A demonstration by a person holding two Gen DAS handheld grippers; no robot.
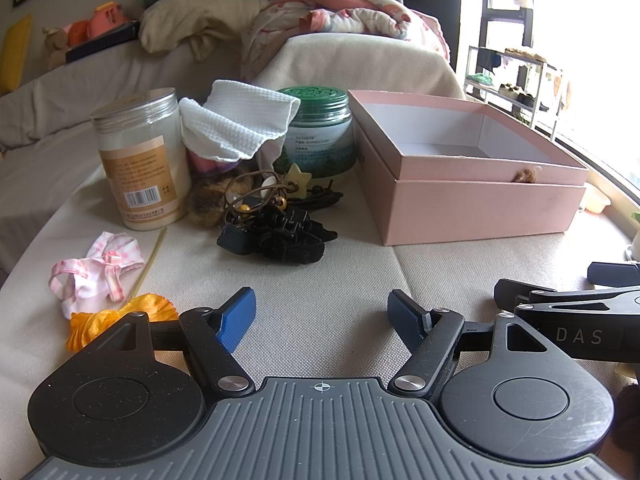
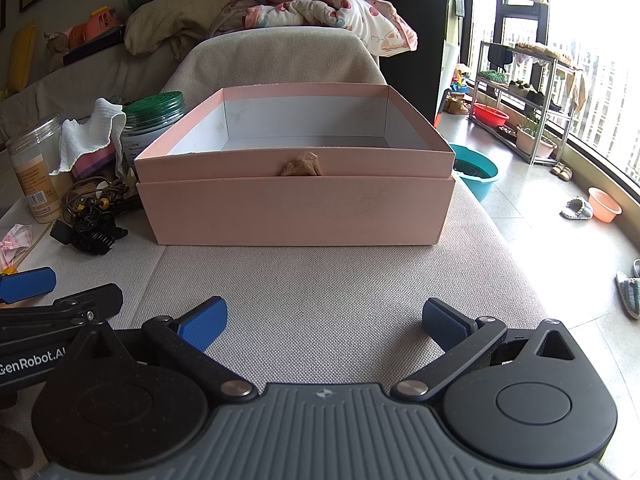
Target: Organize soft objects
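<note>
An open pink box sits on the beige cushion, its white inside showing empty; it fills the middle of the right wrist view. Soft items lie left of it: a white waffle cloth, a pink checked fabric piece, an orange fabric flower, a black hair accessory and a brown furry item. My left gripper is open and empty, low over the cushion in front of them. My right gripper is open and empty, facing the box.
A clear plastic jar and a green-lidded jar stand behind the soft items. Piled bedding lies on the sofa behind. The cushion's right edge drops to a tiled floor with basins and slippers.
</note>
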